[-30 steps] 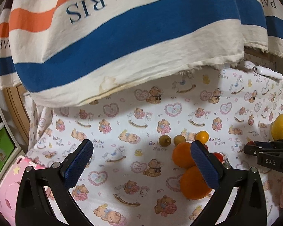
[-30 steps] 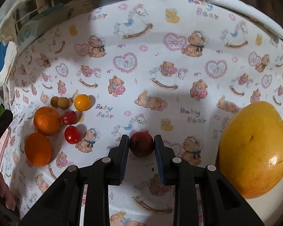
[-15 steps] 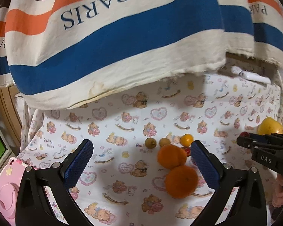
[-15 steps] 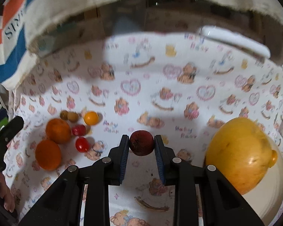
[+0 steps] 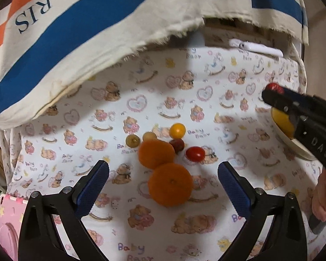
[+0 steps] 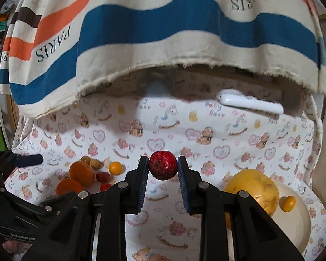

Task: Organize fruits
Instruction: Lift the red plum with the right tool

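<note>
Right now my right gripper [image 6: 163, 168] pinches a small red fruit [image 6: 162, 164] above the bed sheet [image 6: 206, 148]; my left gripper [image 5: 163, 174] gapes wide over two oranges [image 5: 170, 187] near the sheet's middle.

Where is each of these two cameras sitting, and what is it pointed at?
Left wrist view: rides the left tongs, open, looking down on the nearer orange on the bear-print cloth; the person's right hand shows at the edge.
Right wrist view: rides the right tongs, shut on a dark red fruit, facing the striped cloth, with a white plate lower right.
Shared: the orange pile, the cloth, and each other's tongs.
</note>
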{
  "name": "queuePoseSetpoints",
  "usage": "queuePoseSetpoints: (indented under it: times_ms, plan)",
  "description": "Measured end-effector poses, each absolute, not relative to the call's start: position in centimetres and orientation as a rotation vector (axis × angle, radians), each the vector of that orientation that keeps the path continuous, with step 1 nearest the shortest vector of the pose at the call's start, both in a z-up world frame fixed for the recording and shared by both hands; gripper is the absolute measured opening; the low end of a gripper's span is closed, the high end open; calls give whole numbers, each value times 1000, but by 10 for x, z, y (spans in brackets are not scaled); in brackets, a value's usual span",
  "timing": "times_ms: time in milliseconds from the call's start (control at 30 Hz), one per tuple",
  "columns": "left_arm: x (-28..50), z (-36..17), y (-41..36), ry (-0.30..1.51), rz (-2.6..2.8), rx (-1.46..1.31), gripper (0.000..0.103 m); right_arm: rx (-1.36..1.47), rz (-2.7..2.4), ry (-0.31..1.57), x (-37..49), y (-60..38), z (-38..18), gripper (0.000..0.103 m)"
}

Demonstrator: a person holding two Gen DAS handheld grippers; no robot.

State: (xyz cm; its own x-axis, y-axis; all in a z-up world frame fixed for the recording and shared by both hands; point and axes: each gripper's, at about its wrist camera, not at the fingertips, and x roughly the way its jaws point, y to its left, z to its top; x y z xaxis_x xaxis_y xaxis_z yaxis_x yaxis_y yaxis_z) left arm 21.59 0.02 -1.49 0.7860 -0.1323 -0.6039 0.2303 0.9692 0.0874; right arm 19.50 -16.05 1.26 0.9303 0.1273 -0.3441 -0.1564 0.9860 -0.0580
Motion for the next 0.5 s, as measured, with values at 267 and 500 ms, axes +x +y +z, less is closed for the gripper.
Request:
queuePoseSetpoints:
  times_ms: [267, 500]
  plan:
    - [241, -37, 14, 829, -279, 24, 57, -96, 139, 328, 190, -159, 12, 28]
    - [248, -46, 20, 894, -302, -36, 54, -96, 132, 323, 189, -159, 12, 28]
